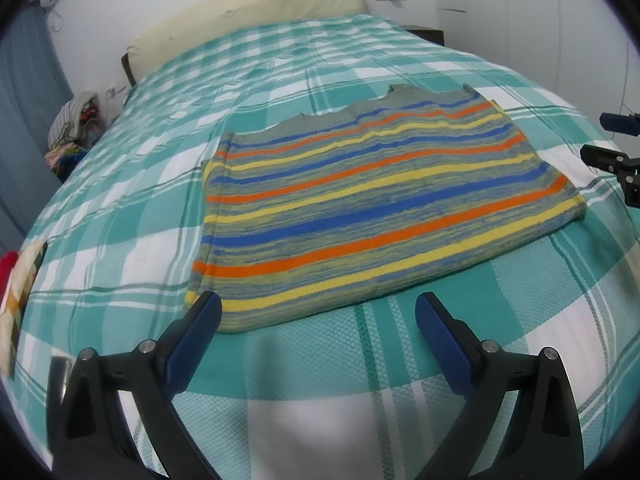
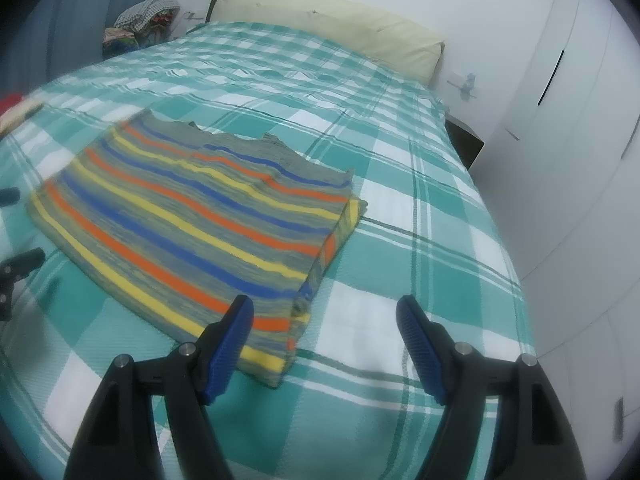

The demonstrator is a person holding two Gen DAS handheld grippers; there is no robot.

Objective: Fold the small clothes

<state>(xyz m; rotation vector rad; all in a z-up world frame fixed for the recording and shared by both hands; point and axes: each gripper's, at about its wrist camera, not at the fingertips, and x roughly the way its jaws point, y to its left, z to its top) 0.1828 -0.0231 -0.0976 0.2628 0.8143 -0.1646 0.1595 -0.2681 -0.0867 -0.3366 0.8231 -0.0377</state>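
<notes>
While both grippers hang low over the near edge of the bed, angled down toward the cover, neither has hold of anything: the left gripper has its jaws spread wide with only the checked bedspread between them, its left finger just at the near left corner of the sweater. The right gripper likewise stands wide open and empty, its left finger overlapping the sweater's near right corner in view, though whether it touches the cloth I cannot tell. That pairing, one gripper at each near corner, looks like a setup for lifting the hem and folding it away. Beyond them the striped sweater lies flat in the middle of the bed, sides already tucked in. Farther off sit the cream pillow and a heap of clothes beside the bed.
</notes>
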